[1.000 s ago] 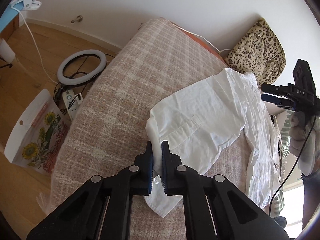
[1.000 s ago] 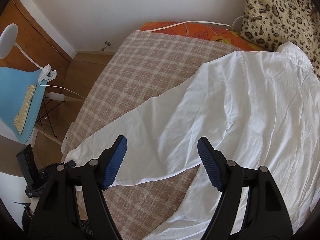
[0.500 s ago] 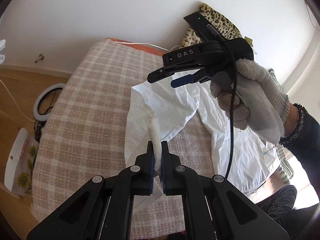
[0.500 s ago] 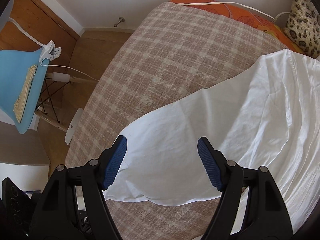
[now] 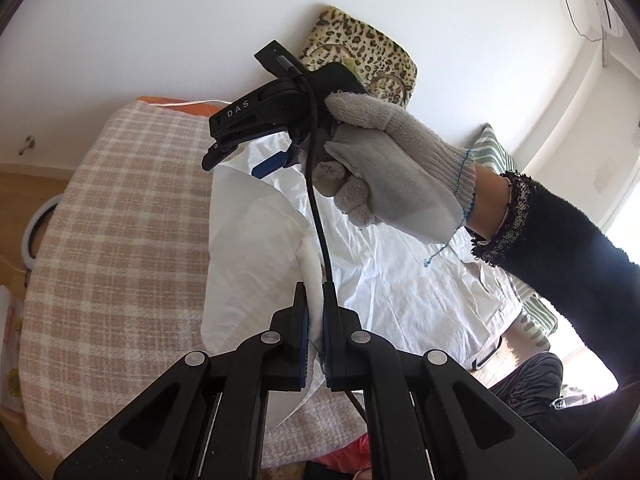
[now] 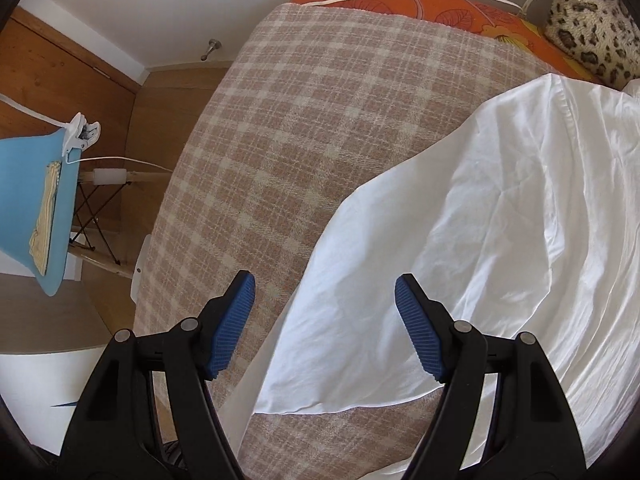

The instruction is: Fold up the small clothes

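On the far left, past the bed's edge, a ring light lies on the wooden floor, and a blue chair stands beside the bed. The checked blanket covers the bed and carries the white shirt, which lies spread toward the right side, its long axis running from near me to the far leopard cushion. My left gripper has its jaws clamped on a bunched fold of the shirt's near part, lifting it off the blanket. My right gripper hovers just above the shirt's left edge with jaws wide apart and nothing between them; the cloth lies directly below and to their right. My gloved right hand and the gripper's cable cross in front of the left jaws, and I judge the cable could snag the raised fold. The right gripper is nearer the free edge, so I expect it to pinch there next.
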Demonstrator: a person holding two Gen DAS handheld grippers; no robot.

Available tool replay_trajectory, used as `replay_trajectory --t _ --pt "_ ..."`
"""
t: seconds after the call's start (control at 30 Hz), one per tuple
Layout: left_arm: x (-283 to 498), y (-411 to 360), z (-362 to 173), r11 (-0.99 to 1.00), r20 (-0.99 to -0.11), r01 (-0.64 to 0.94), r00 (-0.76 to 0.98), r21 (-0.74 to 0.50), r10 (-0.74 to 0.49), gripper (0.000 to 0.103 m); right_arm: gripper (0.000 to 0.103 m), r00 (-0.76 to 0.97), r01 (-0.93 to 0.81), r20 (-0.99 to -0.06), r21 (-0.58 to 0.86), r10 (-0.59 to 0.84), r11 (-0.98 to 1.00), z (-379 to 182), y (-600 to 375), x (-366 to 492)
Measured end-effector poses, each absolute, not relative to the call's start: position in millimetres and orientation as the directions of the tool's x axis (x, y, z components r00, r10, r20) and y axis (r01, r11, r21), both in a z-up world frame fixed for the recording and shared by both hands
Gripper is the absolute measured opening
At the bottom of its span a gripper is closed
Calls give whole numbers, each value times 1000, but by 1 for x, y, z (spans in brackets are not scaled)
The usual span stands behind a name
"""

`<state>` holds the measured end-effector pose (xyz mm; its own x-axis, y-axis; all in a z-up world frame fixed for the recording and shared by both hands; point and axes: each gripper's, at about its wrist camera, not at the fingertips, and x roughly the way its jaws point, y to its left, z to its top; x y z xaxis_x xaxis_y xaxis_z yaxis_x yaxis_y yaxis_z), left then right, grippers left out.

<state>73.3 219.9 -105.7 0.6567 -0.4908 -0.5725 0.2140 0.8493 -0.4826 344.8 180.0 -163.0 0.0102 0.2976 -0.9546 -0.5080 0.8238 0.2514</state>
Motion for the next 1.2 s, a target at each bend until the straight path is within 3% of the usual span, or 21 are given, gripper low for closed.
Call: replay_trajectory --t 0.1,0.2,0.33,0.5,0.77,0.9,0.97,1.07,1.2 --pt "74 210 -99 846 -562 242 657 -475 -503 4 75 22 -489 -962 226 271 843 -171 175 361" --pt "74 203 -96 843 -552 265 657 -468 -513 4 65 24 -501 -970 199 243 842 -178 176 375" --pt "74 200 -96 833 -545 281 649 -477 -531 4 64 52 -516 -981 134 187 846 -185 175 402" --pt "72 197 -98 809 -530 311 628 -499 -569 4 64 -9 -450 -978 191 210 872 -189 152 445" --pt "76 177 -93 789 -525 375 597 -486 -607 4 62 -2 -492 -990 125 143 862 -195 167 459" --pt "75 170 -93 779 -527 400 578 -482 -623 4 33 -14 -498 -991 120 130 859 -195 171 461" --pt "75 167 -93 778 -531 409 571 -478 -626 4 29 -12 -507 -993 110 120 855 -194 171 461" --pt "75 165 -91 773 -531 418 564 -478 -633 4 9 15 -512 -992 99 124 853 -189 162 460" --pt "74 155 -87 774 -538 429 556 -466 -633 4 5 83 -536 -982 100 170 838 -164 145 455"
